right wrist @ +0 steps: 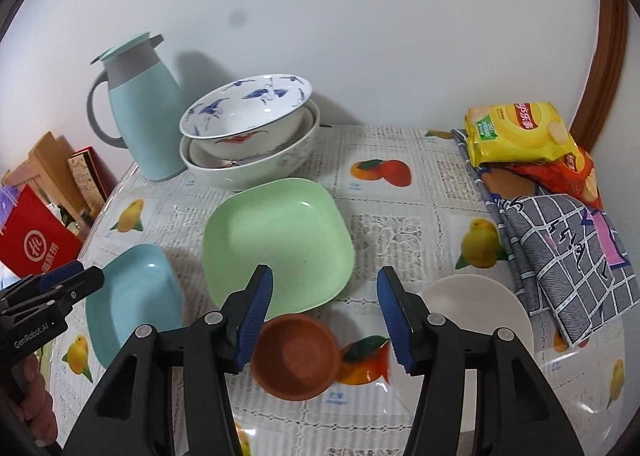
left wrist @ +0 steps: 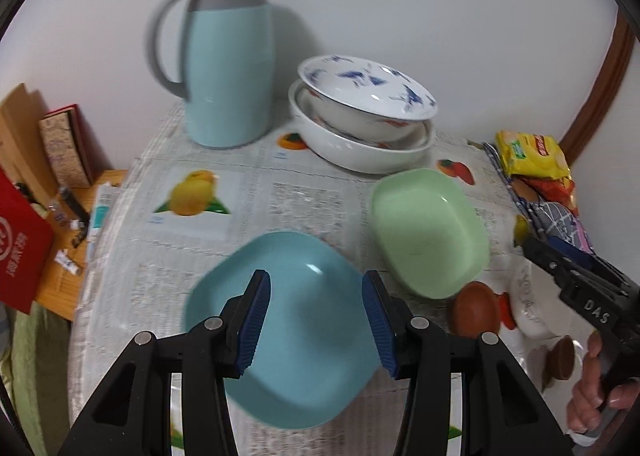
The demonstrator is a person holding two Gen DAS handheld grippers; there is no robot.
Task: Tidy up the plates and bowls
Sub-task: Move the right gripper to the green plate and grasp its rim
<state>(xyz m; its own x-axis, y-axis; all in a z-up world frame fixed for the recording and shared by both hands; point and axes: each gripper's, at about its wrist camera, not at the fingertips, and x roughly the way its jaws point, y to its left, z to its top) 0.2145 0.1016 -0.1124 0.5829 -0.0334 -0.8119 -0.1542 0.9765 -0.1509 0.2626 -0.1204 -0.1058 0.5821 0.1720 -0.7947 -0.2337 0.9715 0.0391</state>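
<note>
Left hand-held gripper (left wrist: 316, 320) hovers open directly over the blue square plate (left wrist: 280, 332); I judge it nearer than my open right hand-held gripper (right wrist: 325, 316), above the brown bowl (right wrist: 296, 356).

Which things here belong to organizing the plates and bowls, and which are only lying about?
For the job: blue plate, green plate, brown bowl, white plate, stacked bowls.

Lying about: thermos jug, snack bags, checked cloth, red box.
</note>
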